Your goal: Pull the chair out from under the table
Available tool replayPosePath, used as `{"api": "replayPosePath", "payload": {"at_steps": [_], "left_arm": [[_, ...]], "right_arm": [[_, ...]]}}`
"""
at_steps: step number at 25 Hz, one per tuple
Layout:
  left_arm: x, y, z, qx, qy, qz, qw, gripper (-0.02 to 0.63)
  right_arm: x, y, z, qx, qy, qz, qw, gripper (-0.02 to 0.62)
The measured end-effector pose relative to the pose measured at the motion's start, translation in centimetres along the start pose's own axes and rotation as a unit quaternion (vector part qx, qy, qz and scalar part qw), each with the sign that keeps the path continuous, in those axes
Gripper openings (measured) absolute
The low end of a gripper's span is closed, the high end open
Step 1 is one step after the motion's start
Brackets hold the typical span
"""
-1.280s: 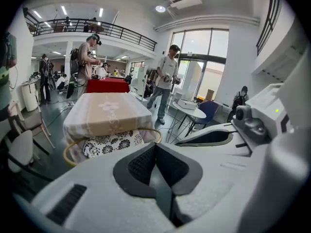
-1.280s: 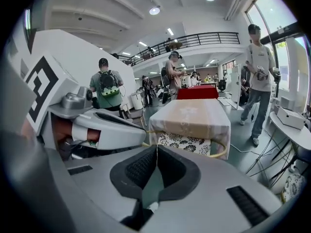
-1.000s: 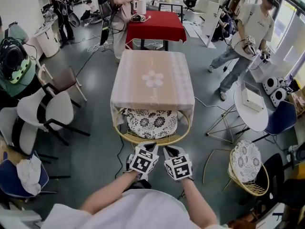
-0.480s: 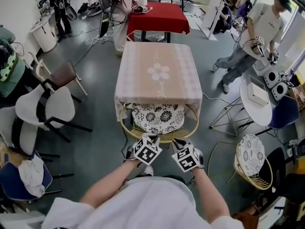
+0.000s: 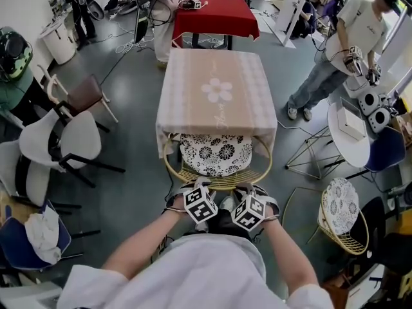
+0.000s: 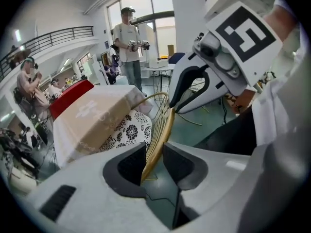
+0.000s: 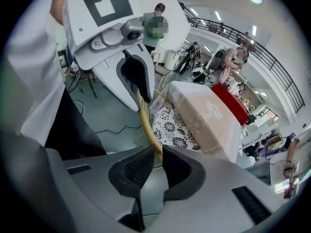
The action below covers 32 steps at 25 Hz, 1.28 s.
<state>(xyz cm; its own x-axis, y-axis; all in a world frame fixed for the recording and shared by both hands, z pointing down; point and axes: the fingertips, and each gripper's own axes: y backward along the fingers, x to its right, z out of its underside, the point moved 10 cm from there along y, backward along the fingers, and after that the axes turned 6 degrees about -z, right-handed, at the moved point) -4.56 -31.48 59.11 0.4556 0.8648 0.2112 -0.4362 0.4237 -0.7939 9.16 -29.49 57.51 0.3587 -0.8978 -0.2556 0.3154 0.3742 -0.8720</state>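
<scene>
A wire chair with a golden rim [image 5: 215, 184] and a black-and-white flowered cushion [image 5: 214, 154] is tucked under the table with the beige cloth [image 5: 215, 92]. Both grippers are down at the near rim, side by side. My left gripper [image 5: 201, 189] straddles the rim [image 6: 163, 120]. Its jaws [image 6: 154, 152] are opening and a gap shows beside the wire. My right gripper [image 5: 248, 192] has narrow jaws [image 7: 156, 155], just beginning to open. The rim [image 7: 146, 120] meets their tips, and I cannot tell if it sits between the pads.
White and brown chairs [image 5: 61, 143] stand at the left. A second wire chair [image 5: 341, 221] and a round white table [image 5: 347, 134] are at the right, with a standing person [image 5: 347, 50] beyond. A red-clothed table [image 5: 215, 15] is behind. Cables lie on the floor.
Both grippers have sunk and moved forward from above the floor to the chair's near rim, rolling as they went. The chair and table have kept their places.
</scene>
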Motion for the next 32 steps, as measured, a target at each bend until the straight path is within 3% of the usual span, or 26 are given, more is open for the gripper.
{"api": "replayPosePath", "payload": {"at_steps": [6,9,18,20,23,32], "left_arm": [[-0.5,-0.2,-0.2,-0.006,-0.051,0.023,0.9984,0.135],[-0.2,-0.3,-0.3,-0.023,-0.077,0.054,0.9953,0.164],[-0.2,-3.2,-0.1,-0.063,-0.135,0.066,0.9867,0.164],[0.2,-3.8,0.2,-0.073,-0.155,0.073,0.9825,0.161],[0.6,-4.2,0.3,-0.073,-0.197,0.048,0.9766,0.080],[0.7,-4.2,0.4,-0.072,-0.200,0.050,0.9758,0.075]], "right_arm": [[0.1,-0.4,0.2,-0.017,0.079,-0.017,0.997,0.028],[-0.1,-0.6,0.1,-0.026,0.107,-0.037,0.993,0.108],[0.5,-3.3,-0.4,-0.060,0.155,-0.045,0.985,0.109],[0.5,-4.0,-0.3,-0.067,0.170,-0.045,0.982,0.096],[0.2,-4.4,-0.3,-0.067,0.191,-0.044,0.978,0.077],[-0.2,-5.0,-0.9,-0.115,0.207,-0.046,0.970,0.066]]}}
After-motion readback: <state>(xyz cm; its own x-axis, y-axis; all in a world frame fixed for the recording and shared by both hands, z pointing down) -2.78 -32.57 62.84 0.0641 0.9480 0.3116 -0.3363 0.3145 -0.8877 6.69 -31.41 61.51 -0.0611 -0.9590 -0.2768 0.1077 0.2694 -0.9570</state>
